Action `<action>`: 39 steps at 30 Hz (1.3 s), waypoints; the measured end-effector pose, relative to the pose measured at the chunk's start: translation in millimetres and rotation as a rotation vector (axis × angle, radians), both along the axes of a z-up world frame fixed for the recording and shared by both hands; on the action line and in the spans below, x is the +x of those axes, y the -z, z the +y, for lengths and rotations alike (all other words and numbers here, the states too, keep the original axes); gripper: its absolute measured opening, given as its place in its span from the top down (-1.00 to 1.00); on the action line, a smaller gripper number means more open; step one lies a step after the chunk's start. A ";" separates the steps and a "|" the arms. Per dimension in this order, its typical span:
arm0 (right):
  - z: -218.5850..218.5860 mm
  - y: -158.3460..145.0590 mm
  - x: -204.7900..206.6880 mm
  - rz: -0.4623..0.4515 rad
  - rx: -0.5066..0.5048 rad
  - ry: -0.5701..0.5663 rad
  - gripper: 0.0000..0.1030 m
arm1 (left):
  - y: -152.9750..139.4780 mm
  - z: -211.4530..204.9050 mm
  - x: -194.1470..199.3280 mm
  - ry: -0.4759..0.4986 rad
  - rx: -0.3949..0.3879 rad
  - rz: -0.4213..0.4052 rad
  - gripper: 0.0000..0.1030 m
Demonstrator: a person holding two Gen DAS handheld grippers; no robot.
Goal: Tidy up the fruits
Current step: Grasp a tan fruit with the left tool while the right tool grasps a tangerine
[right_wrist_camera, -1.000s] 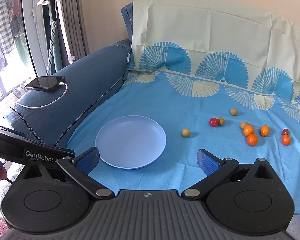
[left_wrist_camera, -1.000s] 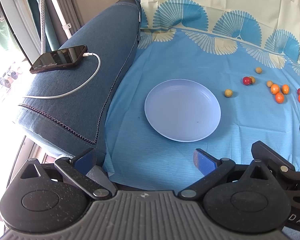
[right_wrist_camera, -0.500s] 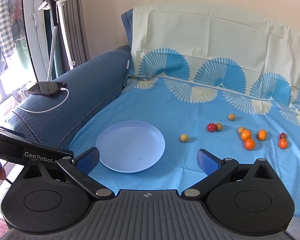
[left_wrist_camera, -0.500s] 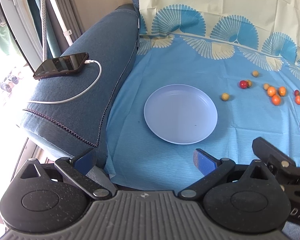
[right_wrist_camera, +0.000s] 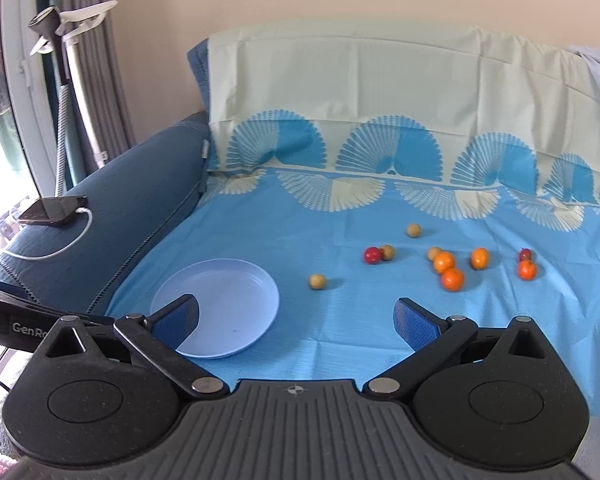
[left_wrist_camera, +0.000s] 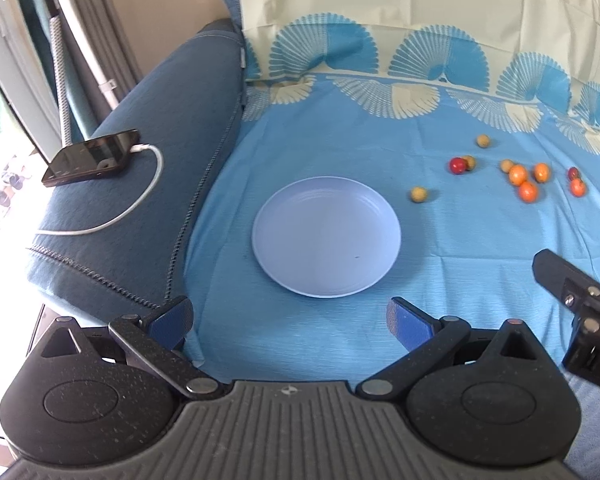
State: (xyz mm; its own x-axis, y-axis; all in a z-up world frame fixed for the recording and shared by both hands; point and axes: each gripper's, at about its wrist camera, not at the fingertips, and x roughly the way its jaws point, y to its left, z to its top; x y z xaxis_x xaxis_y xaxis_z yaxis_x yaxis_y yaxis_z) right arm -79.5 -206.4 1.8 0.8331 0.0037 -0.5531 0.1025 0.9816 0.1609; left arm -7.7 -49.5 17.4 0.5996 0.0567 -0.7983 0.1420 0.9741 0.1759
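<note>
The small round fruits (right_wrist_camera: 447, 262) lie loose on the smooth blue cloth with pale fan shapes (right_wrist_camera: 340, 320) that covers the sofa seat. Some are shiny orange, some dull yellow-brown, and two are red. They sit far and to the right, most in a little bunch, with one yellow-brown fruit (right_wrist_camera: 317, 281) alone, nearer the plate. The round pale blue plastic plate (right_wrist_camera: 236, 300) is to their left on the same cloth, and it has nothing in it. So I think the job has hardly begun: no fruit is on the plate, and every one is left to move. The right claw (right_wrist_camera: 296, 320) is spread wide and holds nothing, and it hangs near the plate. The left claw (left_wrist_camera: 288, 320) is also spread wide and holds nothing, at the near edge of the seat. Off to the left, a flat black phone (left_wrist_camera: 90, 157) with a white cable rests on the rough dark blue sofa arm (left_wrist_camera: 172, 120).
</note>
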 end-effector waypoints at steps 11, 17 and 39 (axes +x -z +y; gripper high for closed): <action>-92.6 49.3 13.2 0.037 0.061 0.267 -0.99 | 22.2 -78.2 59.4 0.137 0.017 0.052 -0.99; -156.5 86.1 32.0 0.068 0.056 0.430 -0.99 | 56.6 -137.7 121.6 0.234 0.020 0.113 -0.99; -332.0 234.5 200.2 0.223 0.029 0.624 -0.99 | 203.6 -184.0 290.0 0.125 0.049 0.393 -0.95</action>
